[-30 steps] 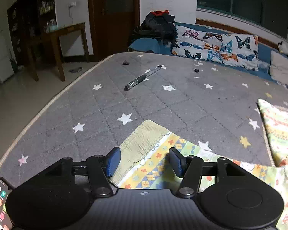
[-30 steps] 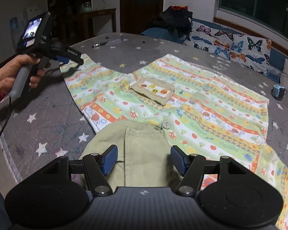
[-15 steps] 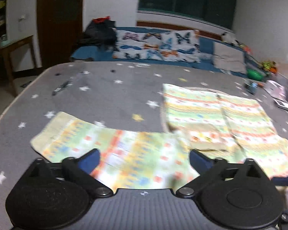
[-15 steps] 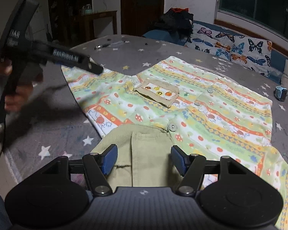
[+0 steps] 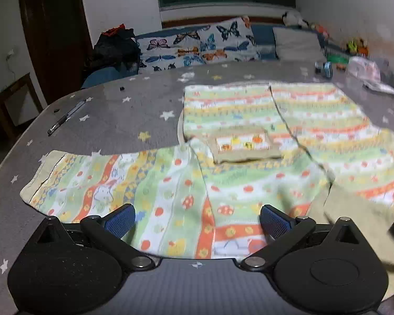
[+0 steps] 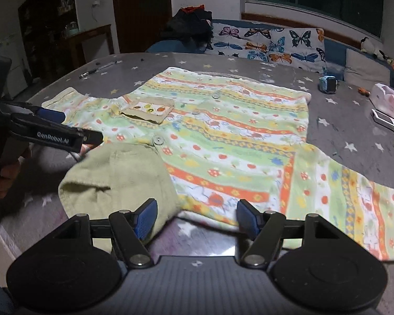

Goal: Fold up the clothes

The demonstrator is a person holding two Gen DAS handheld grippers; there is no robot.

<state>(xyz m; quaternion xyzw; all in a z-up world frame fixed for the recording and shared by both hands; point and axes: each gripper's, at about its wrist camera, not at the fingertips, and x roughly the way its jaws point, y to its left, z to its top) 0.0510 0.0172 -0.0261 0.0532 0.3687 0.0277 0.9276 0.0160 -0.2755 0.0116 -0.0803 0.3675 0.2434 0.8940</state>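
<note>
Striped cotton fills your left wrist view: the shirt [image 5: 249, 141] lies spread flat on the grey star-print bed [image 5: 118, 110], front up, its chest pocket [image 5: 245, 144] facing you. One sleeve [image 5: 113, 181] reaches out toward the bed's left edge. Your left gripper [image 5: 197, 219] hovers over the shirt's near part where that sleeve joins the body, jaws spread wide with nothing between them. A pen [image 5: 65, 116] lies near the far left edge, well apart from the shirt, and butterfly pillows [image 5: 197, 46] line the far edge.

From your right wrist view, the same shirt [image 6: 236, 136] covers the middle of the bed [image 6: 354, 136], with its plain green collar part [image 6: 118, 173] bunched at the near edge. Your right gripper [image 6: 195, 219] sits over the near hem beside that green part, jaws spread and empty. The left gripper [image 6: 65, 131] shows at the left, low over the sleeve side, held by your hand [image 6: 2, 181]. A blue watch [image 6: 328, 84] rests near the far right corner.
</note>
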